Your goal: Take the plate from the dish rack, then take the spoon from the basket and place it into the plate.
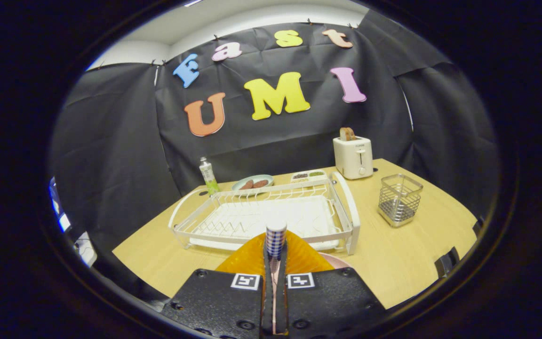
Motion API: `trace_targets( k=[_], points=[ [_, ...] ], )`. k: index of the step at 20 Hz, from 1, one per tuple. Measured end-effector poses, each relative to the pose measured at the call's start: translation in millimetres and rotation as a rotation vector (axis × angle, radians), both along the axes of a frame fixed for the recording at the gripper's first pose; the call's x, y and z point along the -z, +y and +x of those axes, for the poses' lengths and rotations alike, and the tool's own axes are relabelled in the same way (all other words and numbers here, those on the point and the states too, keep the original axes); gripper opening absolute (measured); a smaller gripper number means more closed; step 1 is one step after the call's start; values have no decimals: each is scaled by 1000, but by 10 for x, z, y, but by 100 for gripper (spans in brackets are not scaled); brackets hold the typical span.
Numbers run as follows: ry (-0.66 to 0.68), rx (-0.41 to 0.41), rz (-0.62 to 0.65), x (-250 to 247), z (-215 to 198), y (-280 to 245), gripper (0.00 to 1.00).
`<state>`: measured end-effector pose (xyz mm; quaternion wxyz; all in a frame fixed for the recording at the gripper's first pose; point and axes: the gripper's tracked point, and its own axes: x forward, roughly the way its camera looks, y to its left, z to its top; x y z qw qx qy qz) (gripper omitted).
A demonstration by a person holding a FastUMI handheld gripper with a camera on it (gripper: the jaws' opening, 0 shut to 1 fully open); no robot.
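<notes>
The fingers [274,263] are nearly closed and clamp the spoon [275,235] by its checked handle, which stands upright between them with its end pointing to 12 o'clock. Directly below and ahead of the fingers lies the orange plate [252,258], flat on the desk [407,254], just in front of the white dish rack [341,212]. The rack holds no dishes. At 2 o'clock from the fingers stands the wire basket [399,199], apart from the rack. Beyond the rack, at 11 o'clock, stands a small bottle [208,176]; at 12 o'clock sits a plate of food [252,184] beside a compartment tray [308,176]; at 1 o'clock stands a toaster [353,157].
</notes>
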<state>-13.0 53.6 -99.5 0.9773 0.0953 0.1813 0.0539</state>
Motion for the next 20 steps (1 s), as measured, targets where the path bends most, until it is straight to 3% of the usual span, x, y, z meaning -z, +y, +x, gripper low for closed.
trace_targets(
  k=[3,5,12,20],
  points=[
    [18,7,29,119,24,7,11],
    [24,18,18,158,26,-71,19],
    [-49,87,-35,-45,145,-407,72],
    [-197,95,-134,-579,20,-698,100]
  ],
)
